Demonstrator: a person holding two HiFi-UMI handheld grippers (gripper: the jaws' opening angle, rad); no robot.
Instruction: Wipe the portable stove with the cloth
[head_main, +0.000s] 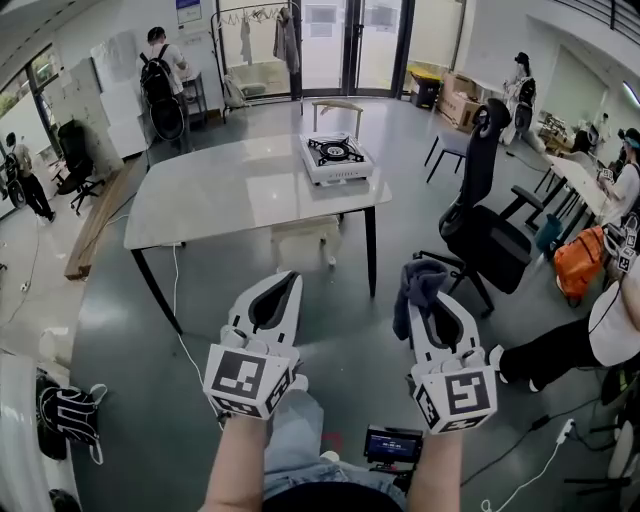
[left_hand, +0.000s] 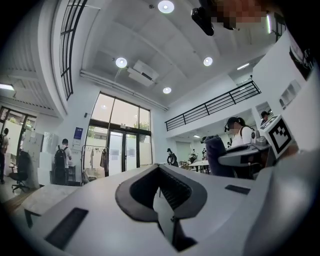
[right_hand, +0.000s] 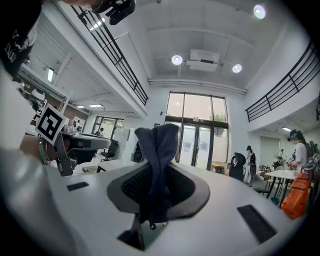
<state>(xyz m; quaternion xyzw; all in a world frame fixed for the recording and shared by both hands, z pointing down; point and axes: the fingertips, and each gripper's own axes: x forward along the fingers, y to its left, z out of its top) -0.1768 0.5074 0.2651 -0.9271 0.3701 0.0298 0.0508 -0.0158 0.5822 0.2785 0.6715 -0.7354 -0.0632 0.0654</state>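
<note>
The portable stove (head_main: 335, 157), white with a black burner, sits near the far right edge of a pale table (head_main: 220, 190), well ahead of both grippers. My right gripper (head_main: 428, 285) is held up over the floor, shut on a dark blue cloth (head_main: 417, 284). In the right gripper view the cloth (right_hand: 157, 145) stands pinched between the jaws and sticks up past the tips of the gripper (right_hand: 157, 172). My left gripper (head_main: 287, 282) is level with it on the left, shut with nothing in it. In its own view the left gripper (left_hand: 159, 172) points at the ceiling and the glass doors.
A black office chair (head_main: 483, 215) stands right of the table, and a pale stool (head_main: 305, 240) under it. An orange bag (head_main: 580, 262) and seated people are at the far right. A cable (head_main: 180, 330) runs across the floor by the table leg.
</note>
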